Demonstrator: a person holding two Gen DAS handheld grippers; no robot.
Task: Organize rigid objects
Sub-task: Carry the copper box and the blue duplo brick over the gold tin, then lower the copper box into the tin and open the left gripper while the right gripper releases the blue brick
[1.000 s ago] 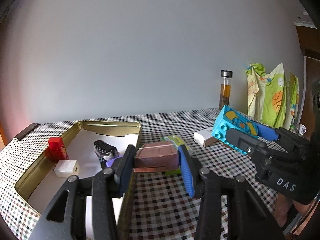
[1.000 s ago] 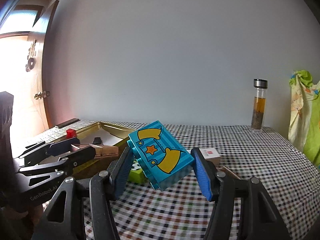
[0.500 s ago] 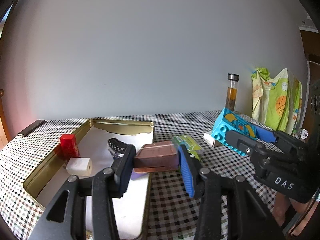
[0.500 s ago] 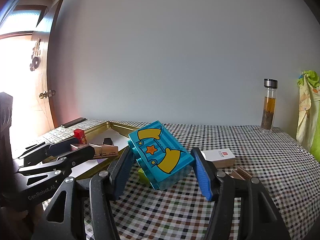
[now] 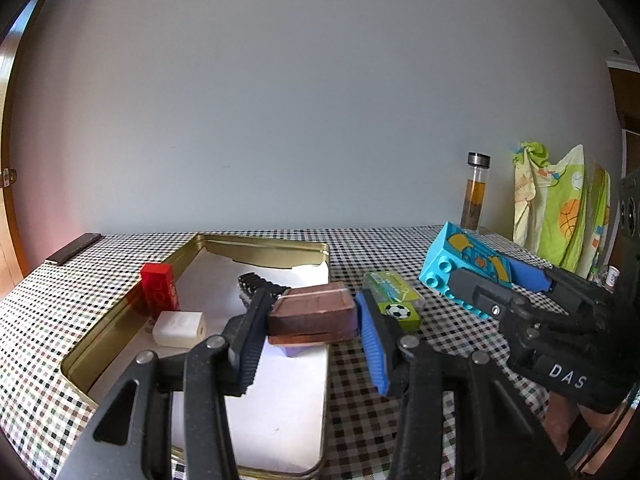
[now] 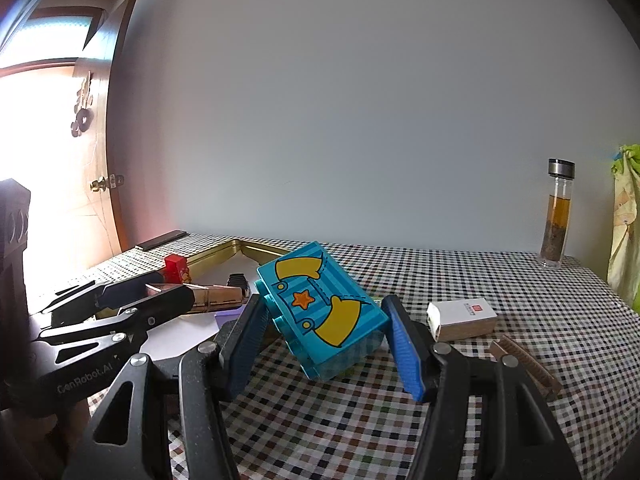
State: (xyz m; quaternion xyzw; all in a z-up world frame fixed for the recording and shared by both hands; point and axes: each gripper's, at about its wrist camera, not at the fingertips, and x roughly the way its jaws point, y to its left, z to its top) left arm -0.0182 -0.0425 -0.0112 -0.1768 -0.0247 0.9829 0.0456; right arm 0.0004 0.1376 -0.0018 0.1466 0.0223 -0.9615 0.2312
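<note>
My left gripper (image 5: 310,322) is shut on a flat brown block (image 5: 314,306) and holds it level above the right side of the gold tin (image 5: 260,246). In the right wrist view that left gripper (image 6: 172,286) reaches in from the left with the brown block (image 6: 218,298). A tilted turquoise toy brick (image 6: 304,276) with yellow shapes and an orange star is held above the checked cloth, my right gripper (image 6: 323,308) shut on it. The left wrist view shows the brick (image 5: 460,264) in the right gripper (image 5: 480,274), right of the tin.
In the tin lie a red brick (image 5: 160,286), a white block (image 5: 179,323), a black ridged piece (image 5: 260,285) and a purple piece (image 5: 294,350). On the cloth are a green box (image 5: 394,300), a white box (image 6: 460,318), a brown ridged strip (image 6: 524,360) and a bottle (image 6: 558,216).
Both grippers have drifted left with their loads. The brown block, earlier at the tin's right rim, now hangs over its inside. Neither grip has changed.
</note>
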